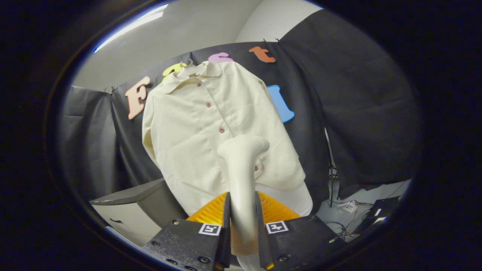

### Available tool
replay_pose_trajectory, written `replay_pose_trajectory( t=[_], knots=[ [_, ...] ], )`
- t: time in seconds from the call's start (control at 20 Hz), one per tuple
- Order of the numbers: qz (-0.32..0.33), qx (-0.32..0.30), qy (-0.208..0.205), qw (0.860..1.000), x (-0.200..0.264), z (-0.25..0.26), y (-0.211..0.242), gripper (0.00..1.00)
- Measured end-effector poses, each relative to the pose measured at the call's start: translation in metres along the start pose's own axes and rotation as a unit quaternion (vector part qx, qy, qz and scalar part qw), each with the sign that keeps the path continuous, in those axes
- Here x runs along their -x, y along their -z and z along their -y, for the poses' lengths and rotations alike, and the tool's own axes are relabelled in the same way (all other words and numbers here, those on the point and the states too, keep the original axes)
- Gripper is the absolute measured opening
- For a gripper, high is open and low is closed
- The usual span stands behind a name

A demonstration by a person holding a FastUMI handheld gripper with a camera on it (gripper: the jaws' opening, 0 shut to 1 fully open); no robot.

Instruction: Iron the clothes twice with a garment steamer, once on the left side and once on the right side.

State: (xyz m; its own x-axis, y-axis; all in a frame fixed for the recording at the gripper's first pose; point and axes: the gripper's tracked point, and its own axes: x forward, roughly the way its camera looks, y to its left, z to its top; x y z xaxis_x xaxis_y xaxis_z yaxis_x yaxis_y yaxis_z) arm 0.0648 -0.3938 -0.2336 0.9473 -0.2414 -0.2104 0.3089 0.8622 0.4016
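Jaws are seen clenched on the garment steamer (243,177), both fingers of the gripper (243,222) pressing its smooth, pale, curved handle. Beyond it, a cream buttoned shirt (211,139) of matte woven cloth is hung on a hanger (187,67). Small reddish round buttons (221,130) are seen down its front.

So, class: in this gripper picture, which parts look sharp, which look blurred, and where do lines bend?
In the gripper view, the shirt on its hanger is fairly sharp; the steamer, clamped between the gripper fingers, is soft from closeness; the fisheye bends the booth's black cloth wall near the rim, where the light also dims.
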Motion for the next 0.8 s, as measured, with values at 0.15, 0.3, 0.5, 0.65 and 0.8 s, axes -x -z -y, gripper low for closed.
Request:
replay_pose_trajectory(
  t=[0.15, 0.3, 0.5, 0.65, 0.8],
  knots=[
    [0.006, 0.023, -0.016, 1.0, 0.031, -0.047, -0.006, 0.29],
    [0.022, 0.042, -0.038, 0.998, 0.063, -0.101, -0.019, 0.29],
    [0.049, 0.062, -0.068, 0.995, 0.105, -0.179, -0.036, 0.29],
    [0.063, 0.091, -0.09, 0.99, 0.135, -0.233, -0.04, 0.29],
    [0.073, 0.116, -0.108, 0.985, 0.157, -0.28, -0.04, 0.29]
  ],
)
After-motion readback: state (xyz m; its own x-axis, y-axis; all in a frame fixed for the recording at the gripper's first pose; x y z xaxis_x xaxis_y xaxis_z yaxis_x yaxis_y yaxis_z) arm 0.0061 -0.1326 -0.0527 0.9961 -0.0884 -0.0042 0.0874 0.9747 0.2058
